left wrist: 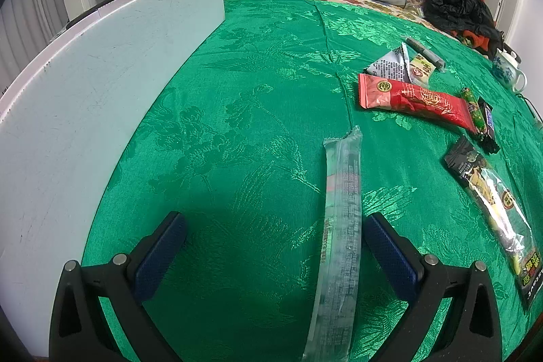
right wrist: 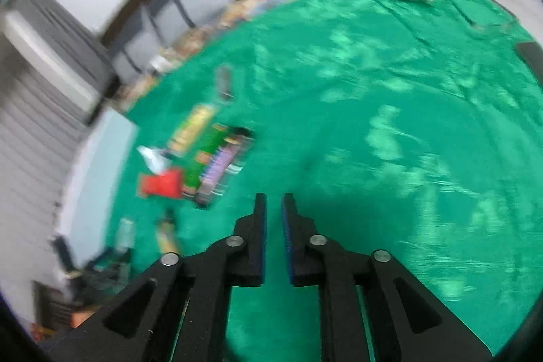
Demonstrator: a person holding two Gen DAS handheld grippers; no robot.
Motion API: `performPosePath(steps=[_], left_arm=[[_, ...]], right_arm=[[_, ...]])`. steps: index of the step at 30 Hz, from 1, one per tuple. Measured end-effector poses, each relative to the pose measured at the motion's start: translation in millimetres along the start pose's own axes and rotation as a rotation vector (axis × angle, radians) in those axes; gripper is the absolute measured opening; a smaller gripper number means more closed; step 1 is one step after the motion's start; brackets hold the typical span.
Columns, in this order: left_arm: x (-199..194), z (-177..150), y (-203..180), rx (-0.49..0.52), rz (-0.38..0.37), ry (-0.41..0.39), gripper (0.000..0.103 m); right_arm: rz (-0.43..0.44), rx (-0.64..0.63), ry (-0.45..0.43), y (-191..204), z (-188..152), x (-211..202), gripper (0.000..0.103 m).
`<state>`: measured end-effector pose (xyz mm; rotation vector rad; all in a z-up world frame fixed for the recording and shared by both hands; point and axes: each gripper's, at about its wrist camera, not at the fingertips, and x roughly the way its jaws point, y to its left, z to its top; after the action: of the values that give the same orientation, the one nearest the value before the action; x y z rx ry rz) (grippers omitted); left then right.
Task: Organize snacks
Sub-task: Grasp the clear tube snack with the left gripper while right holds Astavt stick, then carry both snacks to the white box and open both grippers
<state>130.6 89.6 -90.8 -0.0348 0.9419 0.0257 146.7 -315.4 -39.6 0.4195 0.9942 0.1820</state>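
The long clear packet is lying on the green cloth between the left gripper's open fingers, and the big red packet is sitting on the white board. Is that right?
Not quite. The red packet lies on the green cloth, not on the white board. The left wrist view shows it. The clear packet does lie between the open fingers of the left gripper.

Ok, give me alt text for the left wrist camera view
The left gripper hangs open over a green tablecloth, a long clear snack packet lying between its fingers. More snacks, including a red packet, lie at right, and a white board at left.
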Motion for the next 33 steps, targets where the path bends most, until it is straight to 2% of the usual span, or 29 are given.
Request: performPosePath(steps=[2, 3, 6, 9, 11, 14, 15, 16, 17, 18, 19, 21, 24, 26, 30, 33], left_arm=[[0.1, -0.1, -0.1, 0.000, 0.001, 0.000, 0.103], [0.0, -0.2, 0.1, 0.000, 0.000, 0.000, 0.103], [0.1, -0.1, -0.1, 0.000, 0.001, 0.000, 0.103], [-0.2, 0.8, -0.5, 0.003, 0.002, 0.008, 0.103], [0.7, 6.0, -1.5, 0.018, -0.007, 0.073, 0.103], [1.1, 11.3, -8.3, 0.057, -0.029, 0.180, 0.102], [0.4, 12.7, -11.6, 0.069, -0.037, 0.193, 0.101], [-3.2, 11.7, -15.7, 0.089, -0.048, 0.190, 0.092], [-8.6, 10.5, -20.0, 0.113, -0.063, 0.172, 0.070], [-13.3, 9.9, -23.1, 0.133, -0.075, 0.158, 0.054], [-16.2, 10.1, -26.2, 0.148, -0.091, 0.154, 0.017], [-18.8, 9.3, -29.5, 0.145, -0.127, 0.174, 0.018], [-26.6, 0.8, -23.1, 0.082, -0.165, 0.155, 0.018], [-32.2, -5.3, -17.2, 0.026, -0.205, 0.153, 0.018], [-49.0, -17.7, -6.7, -0.046, -0.264, 0.149, 0.018], [-65.6, -17.8, 3.0, -0.078, -0.288, 0.127, 0.018]], right_arm=[[-0.018, -0.100, 0.038, 16.6, -3.0, -1.0, 0.062], [-0.019, -0.177, 0.046, 31.0, -8.2, -2.3, 0.065], [-0.001, -0.420, 0.123, 84.1, -28.4, 7.3, 0.065], [-0.010, -0.591, 0.220, 132.9, -53.0, 36.0, 0.065], [-0.067, -0.697, 0.308, 159.8, -71.2, 64.5, 0.065], [-0.148, -0.789, 0.371, 177.7, -92.3, 88.3, 0.064], [-0.129, -0.764, 0.352, 179.3, -90.5, 86.6, 0.050], [-0.126, -0.727, 0.363, 177.7, -88.0, 86.4, 0.033], [-0.134, -0.685, 0.359, 174.9, -84.0, 83.8, 0.020], [-0.125, -0.661, 0.366, 172.4, -81.6, 81.1, 0.017], [-0.117, -0.642, 0.373, 169.2, -79.7, 78.0, 0.016], [-0.118, -0.611, 0.357, 162.4, -75.6, 63.6, 0.016], [-0.035, -0.478, 0.310, 147.2, -60.7, 33.2, 0.015], [-0.015, -0.421, 0.285, 137.9, -50.8, 20.4, 0.016], [-0.070, -0.423, 0.309, 134.5, -56.0, 26.5, 0.015], [-0.068, -0.425, 0.325, 142.2, -59.4, 33.4, 0.016]])
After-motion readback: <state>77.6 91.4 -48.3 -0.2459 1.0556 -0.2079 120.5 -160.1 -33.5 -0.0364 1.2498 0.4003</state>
